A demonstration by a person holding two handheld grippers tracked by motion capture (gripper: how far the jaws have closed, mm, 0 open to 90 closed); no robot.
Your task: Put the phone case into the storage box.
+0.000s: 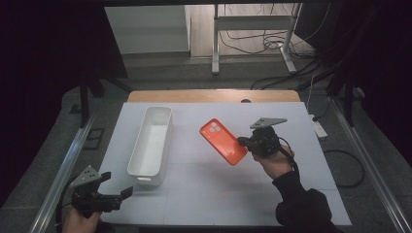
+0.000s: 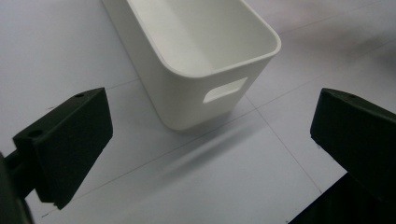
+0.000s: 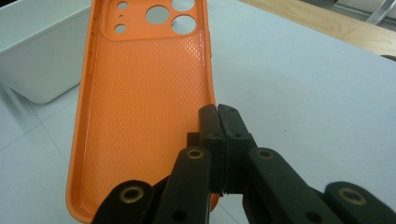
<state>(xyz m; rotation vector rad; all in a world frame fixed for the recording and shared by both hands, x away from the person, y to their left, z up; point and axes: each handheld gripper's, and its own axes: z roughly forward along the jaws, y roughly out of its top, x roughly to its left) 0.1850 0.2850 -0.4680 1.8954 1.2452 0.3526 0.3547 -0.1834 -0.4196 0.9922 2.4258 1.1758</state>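
My right gripper pinches the rim of an orange phone case, holding it above the table, to the right of the white bin. My left gripper, jaws spread and empty, sits off the bin's near end.

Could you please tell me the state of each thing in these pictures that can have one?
Phone case: orange, held at one edge, inner side showing in the right gripper view.
Bin: white, upright, empty.
Right gripper: shut on the phone case.
Left gripper: open, holding nothing, near the bin's handle end.
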